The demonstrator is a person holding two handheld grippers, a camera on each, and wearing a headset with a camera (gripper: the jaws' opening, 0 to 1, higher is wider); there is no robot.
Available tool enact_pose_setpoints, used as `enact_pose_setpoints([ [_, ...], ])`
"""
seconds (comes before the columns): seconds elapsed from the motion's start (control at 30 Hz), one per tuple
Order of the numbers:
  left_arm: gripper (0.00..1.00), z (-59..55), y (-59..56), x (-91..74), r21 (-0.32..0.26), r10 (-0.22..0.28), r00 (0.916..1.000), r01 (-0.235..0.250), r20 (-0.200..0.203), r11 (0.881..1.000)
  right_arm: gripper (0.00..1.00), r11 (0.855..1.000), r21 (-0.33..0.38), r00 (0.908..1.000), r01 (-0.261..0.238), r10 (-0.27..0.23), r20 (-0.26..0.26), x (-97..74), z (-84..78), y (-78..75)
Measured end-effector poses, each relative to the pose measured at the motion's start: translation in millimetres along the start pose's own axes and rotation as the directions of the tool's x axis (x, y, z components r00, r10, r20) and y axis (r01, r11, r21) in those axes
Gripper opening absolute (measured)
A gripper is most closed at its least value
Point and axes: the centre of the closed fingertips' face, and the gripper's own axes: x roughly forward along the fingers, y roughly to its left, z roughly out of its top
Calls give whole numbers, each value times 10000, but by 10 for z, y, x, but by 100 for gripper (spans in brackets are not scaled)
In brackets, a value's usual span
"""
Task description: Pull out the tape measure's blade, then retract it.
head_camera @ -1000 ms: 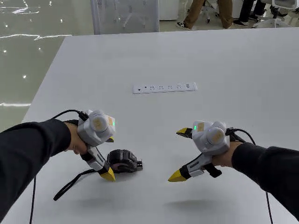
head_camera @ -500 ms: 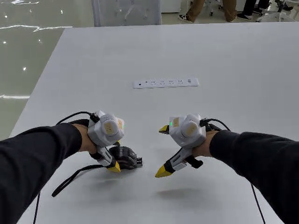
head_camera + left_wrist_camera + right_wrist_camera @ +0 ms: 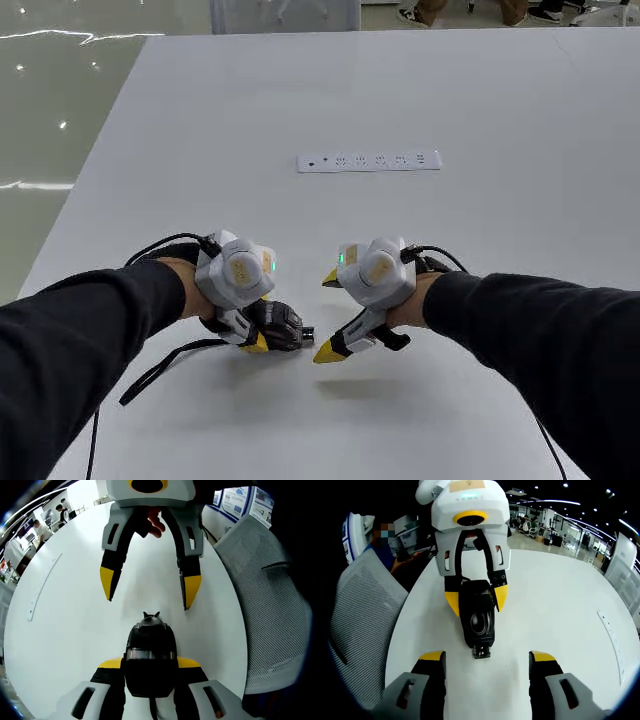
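A black tape measure (image 3: 281, 325) lies on the white table (image 3: 400, 90), and my left gripper (image 3: 263, 326) is shut on its body. In the left gripper view the case (image 3: 150, 652) sits between my yellow-tipped jaws, its blade hook (image 3: 151, 614) pointing away. My right gripper (image 3: 329, 315) is open, facing the left one, with its yellow tips either side of the hook end and a small gap to it. From the right gripper view, the tape measure (image 3: 480, 615) lies just ahead of my right gripper (image 3: 486, 656), the hook (image 3: 481, 653) nearest, no blade drawn out.
A white power strip (image 3: 369, 160) lies further back at mid-table. A black cable (image 3: 160, 365) trails from the left gripper toward the near edge. A grey mesh chair (image 3: 265, 605) stands by the table's near side. People are in the room beyond.
My right gripper has moved left, up to the front of the tape measure. The left gripper has settled over the tape measure, and the two grippers are now close together.
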Motion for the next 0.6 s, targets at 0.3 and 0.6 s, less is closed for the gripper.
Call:
enact_pose_setpoints([
  [0.3,33,-2,0,-4,-142,-17,9999,19,118,9999,36,9975,-702,9988,4,-38,-493,156,-74,31],
  [0.6,33,4,0,-10,-247,-91,9999,94,104,9997,14,9954,-870,9970,-391,330,-705,251,-84,79],
])
